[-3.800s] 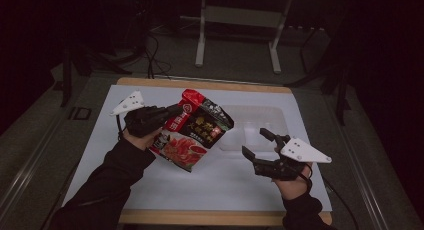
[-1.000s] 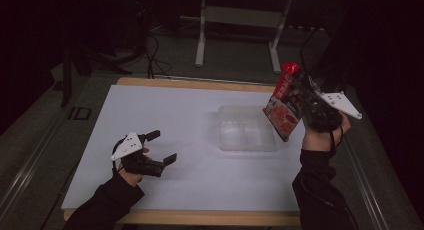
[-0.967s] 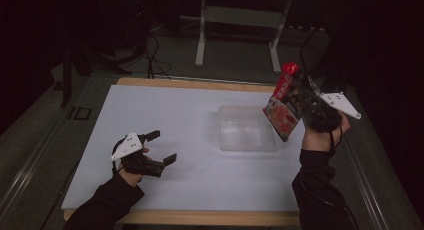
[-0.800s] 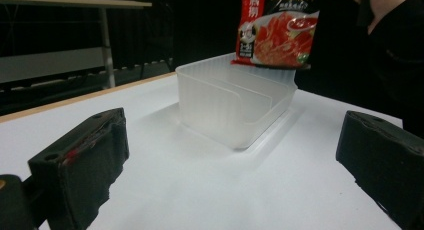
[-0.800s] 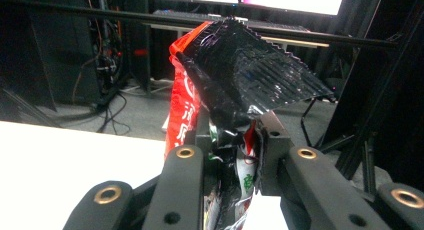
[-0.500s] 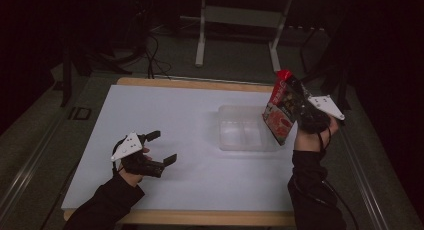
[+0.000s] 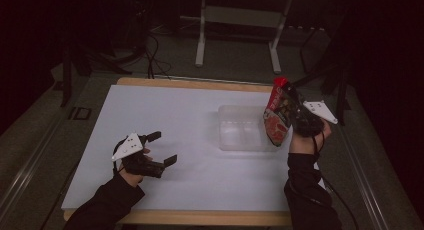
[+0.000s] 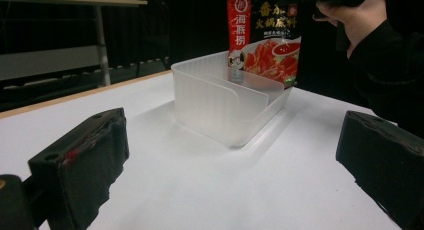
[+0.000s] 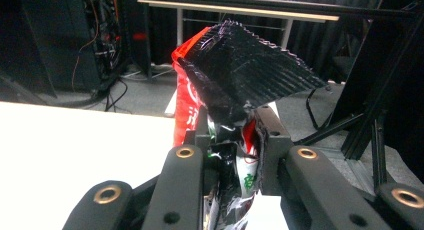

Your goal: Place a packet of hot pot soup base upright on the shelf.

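Note:
A red and black sauce pouch [image 7: 278, 115] hangs upright over the right end of a clear plastic bin [image 7: 239, 131] on the white table. My right gripper [image 7: 294, 114] is shut on the pouch near its top; in the right gripper view the crumpled pouch [image 9: 235, 85] is pinched between the closed jaws [image 9: 232, 140]. The left gripper view shows the pouch [image 8: 265, 35] with its lower edge at the bin's [image 8: 220, 102] rim. My left gripper [image 7: 161, 149] rests on the table at the front left, open, nothing between its black pads [image 8: 90, 155].
The white table top [image 7: 190, 115] has a wooden far edge. Behind it stand a metal table frame [image 7: 237, 35] and cables on a dark floor. A dark stand [image 7: 345, 75] rises just right of the table.
My right gripper has lowered the pouch toward the bin and shifted slightly left. The left gripper has stayed where it was, open.

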Available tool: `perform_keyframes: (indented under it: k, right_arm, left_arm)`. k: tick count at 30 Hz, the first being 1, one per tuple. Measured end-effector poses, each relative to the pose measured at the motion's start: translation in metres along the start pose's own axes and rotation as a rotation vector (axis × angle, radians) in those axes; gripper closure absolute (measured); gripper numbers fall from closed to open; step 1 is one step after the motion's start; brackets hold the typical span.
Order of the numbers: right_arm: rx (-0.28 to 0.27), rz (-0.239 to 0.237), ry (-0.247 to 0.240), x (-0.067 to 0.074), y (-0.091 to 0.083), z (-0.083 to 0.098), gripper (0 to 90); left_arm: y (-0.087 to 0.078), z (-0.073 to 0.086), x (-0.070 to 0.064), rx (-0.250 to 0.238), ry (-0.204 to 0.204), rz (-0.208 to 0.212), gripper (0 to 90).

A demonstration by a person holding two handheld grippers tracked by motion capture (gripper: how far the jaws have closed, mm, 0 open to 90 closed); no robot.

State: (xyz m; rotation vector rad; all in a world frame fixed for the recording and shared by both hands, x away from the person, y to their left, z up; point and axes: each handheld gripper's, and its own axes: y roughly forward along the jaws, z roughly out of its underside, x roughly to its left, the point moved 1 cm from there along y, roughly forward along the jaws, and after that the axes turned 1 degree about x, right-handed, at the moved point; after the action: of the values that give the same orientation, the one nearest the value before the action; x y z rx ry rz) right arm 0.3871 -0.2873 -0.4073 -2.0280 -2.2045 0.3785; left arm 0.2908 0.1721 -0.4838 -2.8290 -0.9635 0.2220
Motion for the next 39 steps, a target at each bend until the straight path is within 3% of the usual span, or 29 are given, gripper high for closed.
perform_keyframes:
  k: [5,9,10,13,16,22,24,29,31,35,39]
  right_arm:
    - [0.029,-0.014,-0.058,0.009,-0.001,0.012,76.7]
    - [0.03,-0.024,-0.052,0.005,-0.004,0.02,76.6]
    - [0.031,-0.04,-0.015,0.001,-0.009,0.023,76.4]
    - [0.025,-0.051,-0.026,0.001,-0.014,0.027,76.1]
    - [0.013,-0.067,0.018,-0.001,-0.019,0.031,75.8]
    - [0.037,-0.08,-0.015,0.0,-0.018,0.028,72.5]
    - [0.053,-0.101,-0.014,0.0,-0.016,0.026,62.7]
    - [0.0,-0.113,-0.016,-0.005,-0.023,0.019,35.1]
    - [0.009,-0.141,-0.017,-0.007,-0.024,0.017,21.5]
    - [-0.004,-0.186,-0.031,-0.009,-0.03,0.015,12.4]
    - [-0.014,-0.214,-0.025,-0.009,-0.036,0.012,11.1]
  left_arm:
    - [-0.001,0.0,0.0,0.001,0.001,0.0,0.4]
    - [-0.001,0.0,0.001,-0.003,-0.003,0.0,0.5]
    - [-0.002,0.0,0.001,-0.002,-0.005,-0.001,0.4]
    - [-0.001,0.0,0.001,-0.004,-0.007,0.001,0.5]
    - [-0.001,0.0,0.001,-0.002,-0.01,0.003,0.4]
    - [-0.001,0.001,0.002,0.001,-0.016,0.005,0.5]
    - [-0.002,0.001,0.003,-0.001,-0.016,0.003,0.5]
    - [-0.002,0.002,0.004,0.003,-0.023,0.0,0.5]
    - [-0.002,0.002,0.004,0.002,-0.021,0.0,0.5]
    - [-0.002,0.002,0.003,0.005,-0.02,0.0,0.5]
    - [-0.001,0.003,0.003,0.007,-0.019,0.001,0.4]
